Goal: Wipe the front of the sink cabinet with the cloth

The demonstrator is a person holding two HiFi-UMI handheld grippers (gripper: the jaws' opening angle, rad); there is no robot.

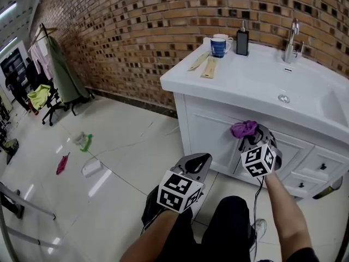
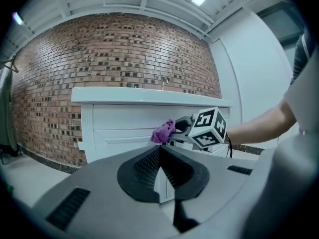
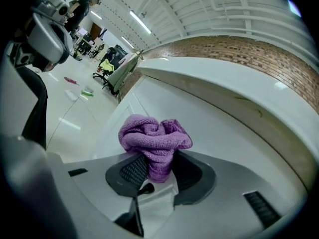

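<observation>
Nearest the lens, along the bottom edge of the head view: dark trousers (image 1: pixel 232 228) and two bare forearms (image 1: pixel 283 209), one behind each marker cube; left gripper (image 1: pixel 200 159) low and centre in that frame, short of the cabinet front (image 1: pixel 210 132), touching nothing; same left gripper (image 2: pixel 160 149) in its own view with pad tips pressed together, nothing between them; right gripper (image 1: pixel 250 137) just right of centre, lifted to the cabinet front and clamped on the purple cloth (image 1: pixel 244 128); cloth at the top panel, directly beneath the countertop (image 1: pixel 245 86) overhang, touching the panel or a hair off it, hard to say which; in the right gripper view, purple cloth (image 3: pixel 155 133) bunched into a ball mid-frame, lower folds pinched between the two dark pads (image 3: pixel 132 172), the bulk bulging above the tips; higher in the head view, on the countertop: blue-and-white mug (image 1: pixel 220 46) and dark bottle (image 1: pixel 242 41) side by side at upper centre, two pale flat strips (image 1: pixel 206 65) just below them, faucet (image 1: pixel 292 41) at upper right beside the basin; brick wall (image 1: pixel 136 21) across the top; glossy tiled floor (image 1: pixel 125 146) filling the left half, strewn with a green scrap (image 1: pixel 85 142), a pink scrap (image 1: pixel 62 164) and a small white object (image 1: pixel 91 168), all well apart from the cabinet.
</observation>
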